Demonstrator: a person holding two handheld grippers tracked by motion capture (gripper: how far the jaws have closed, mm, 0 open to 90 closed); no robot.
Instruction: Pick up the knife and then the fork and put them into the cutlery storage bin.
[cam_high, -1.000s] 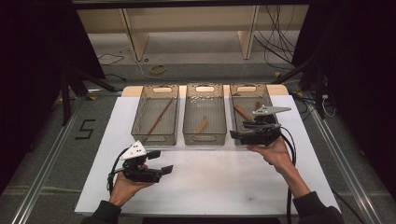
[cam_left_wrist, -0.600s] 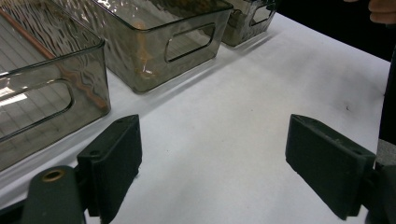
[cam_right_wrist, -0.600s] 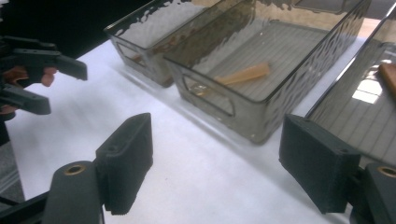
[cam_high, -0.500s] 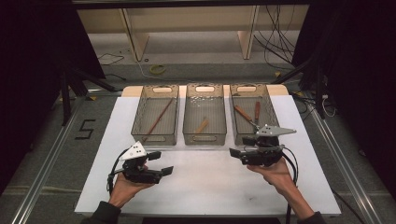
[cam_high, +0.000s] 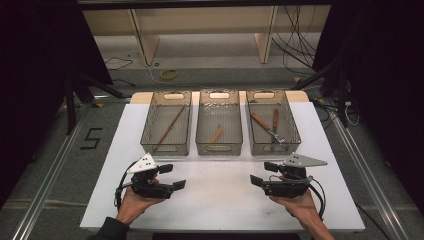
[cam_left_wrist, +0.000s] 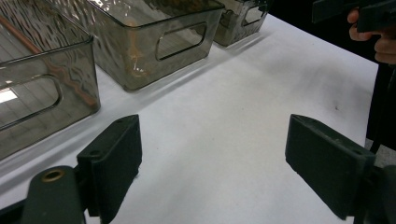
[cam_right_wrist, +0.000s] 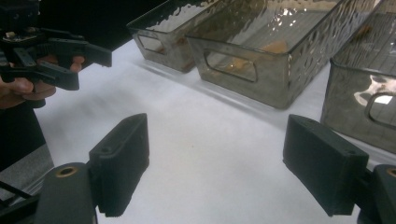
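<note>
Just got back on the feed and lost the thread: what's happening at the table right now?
A person holds a gripper in each hand above the white table, in front of three clear bins. The right gripper is empty, its fingers having just opened wide; the left gripper is open and empty too. The left bin holds a long stick, the middle bin a small wooden piece, the right bin two wooden-handled tools. Nothing is being carried.

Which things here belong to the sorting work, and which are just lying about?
In the job:
- left bin with long stick
- middle bin with small wooden piece
- right bin with two wooden-handled utensils
- left gripper and right gripper, both open and empty

Lying about:
- yellow ring on floor
- cables
</note>
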